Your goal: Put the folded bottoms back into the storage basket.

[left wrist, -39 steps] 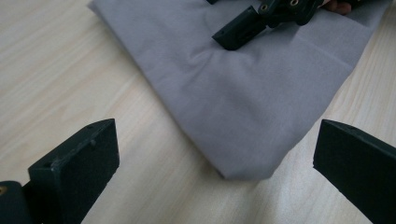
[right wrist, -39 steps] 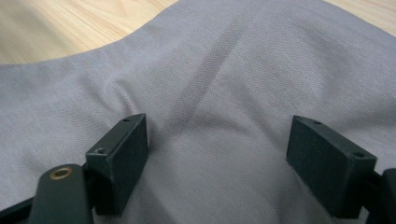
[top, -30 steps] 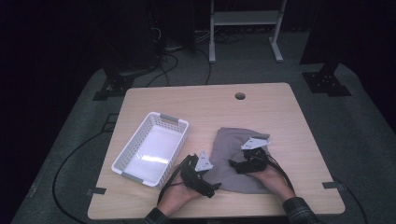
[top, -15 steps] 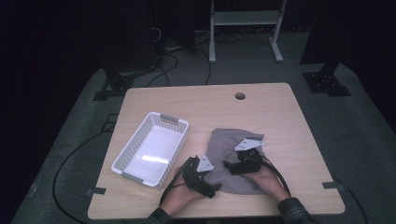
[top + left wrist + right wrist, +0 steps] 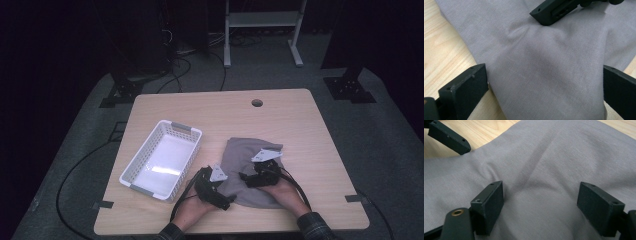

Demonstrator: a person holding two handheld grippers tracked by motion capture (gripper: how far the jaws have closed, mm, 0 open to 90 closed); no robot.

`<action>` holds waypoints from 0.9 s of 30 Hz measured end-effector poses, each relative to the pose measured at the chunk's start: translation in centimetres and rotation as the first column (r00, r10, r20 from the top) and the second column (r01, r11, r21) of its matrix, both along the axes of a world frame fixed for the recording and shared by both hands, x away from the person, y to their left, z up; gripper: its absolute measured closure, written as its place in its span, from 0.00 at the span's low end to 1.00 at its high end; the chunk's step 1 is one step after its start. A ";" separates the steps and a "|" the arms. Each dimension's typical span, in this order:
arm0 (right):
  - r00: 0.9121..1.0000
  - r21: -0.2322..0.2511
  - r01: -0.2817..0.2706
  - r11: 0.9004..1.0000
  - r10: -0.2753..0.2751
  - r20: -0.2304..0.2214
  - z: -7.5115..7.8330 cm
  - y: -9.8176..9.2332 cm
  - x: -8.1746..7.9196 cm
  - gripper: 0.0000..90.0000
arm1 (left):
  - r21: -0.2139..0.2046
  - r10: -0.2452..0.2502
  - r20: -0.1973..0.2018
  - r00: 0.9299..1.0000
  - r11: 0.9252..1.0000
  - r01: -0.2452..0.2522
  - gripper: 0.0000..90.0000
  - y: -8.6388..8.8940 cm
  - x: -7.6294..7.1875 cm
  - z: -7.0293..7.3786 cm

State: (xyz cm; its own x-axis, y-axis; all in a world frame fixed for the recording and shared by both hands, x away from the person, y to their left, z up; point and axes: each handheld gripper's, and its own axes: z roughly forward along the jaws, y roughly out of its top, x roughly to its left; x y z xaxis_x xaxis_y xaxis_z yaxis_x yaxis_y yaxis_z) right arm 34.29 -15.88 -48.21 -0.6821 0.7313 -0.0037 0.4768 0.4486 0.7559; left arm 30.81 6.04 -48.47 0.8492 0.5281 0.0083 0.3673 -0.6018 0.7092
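A grey cloth (image 5: 248,156) lies flat on the wooden table (image 5: 225,112), right of centre near the front edge. My left gripper (image 5: 225,192) rests at the cloth's left front edge, and in its own view the left gripper (image 5: 544,90) stands open with the grey cloth (image 5: 544,62) spread between the wide jaws. My right gripper (image 5: 247,177) sits on the middle of the cloth. In the right gripper view the right gripper (image 5: 544,205) is open too, and a soft fold of cloth (image 5: 536,162) runs up between the pads. The two grippers point toward each other, close together.
A white slotted basket (image 5: 145,152) with grey handles stands empty left of the cloth. A round cable hole (image 5: 257,103) sits near the table's far edge. Cables trail off the front edge. Dark floor and a white frame (image 5: 260,22) lie beyond the table.
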 end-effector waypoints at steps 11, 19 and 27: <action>1.000 -0.002 -0.003 1.000 0.003 0.004 0.0 0.2 -0.5 0.24 | -0.103 -0.066 0.004 0.998 0.992 0.066 0.70 0.4 -0.7 0.3; 0.995 -0.093 0.031 0.995 -0.022 0.093 0.2 0.3 -1.7 0.13 | -0.142 -0.076 -0.038 0.996 0.987 0.070 0.82 0.8 -1.6 0.2; 0.991 -0.122 0.059 0.991 -0.043 0.127 1.7 -0.8 -1.4 0.15 | -0.157 -0.080 -0.063 0.995 0.985 0.070 0.82 1.5 -2.0 0.2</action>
State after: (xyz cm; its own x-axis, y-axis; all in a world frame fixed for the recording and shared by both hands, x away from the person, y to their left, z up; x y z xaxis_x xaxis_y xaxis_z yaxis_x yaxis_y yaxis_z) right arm 32.84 -16.70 -46.46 -0.6325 0.7535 -0.1796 0.4073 0.5207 0.7503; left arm 28.84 7.58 -48.28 0.8821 0.4532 -0.1287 0.3768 -0.5147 0.7701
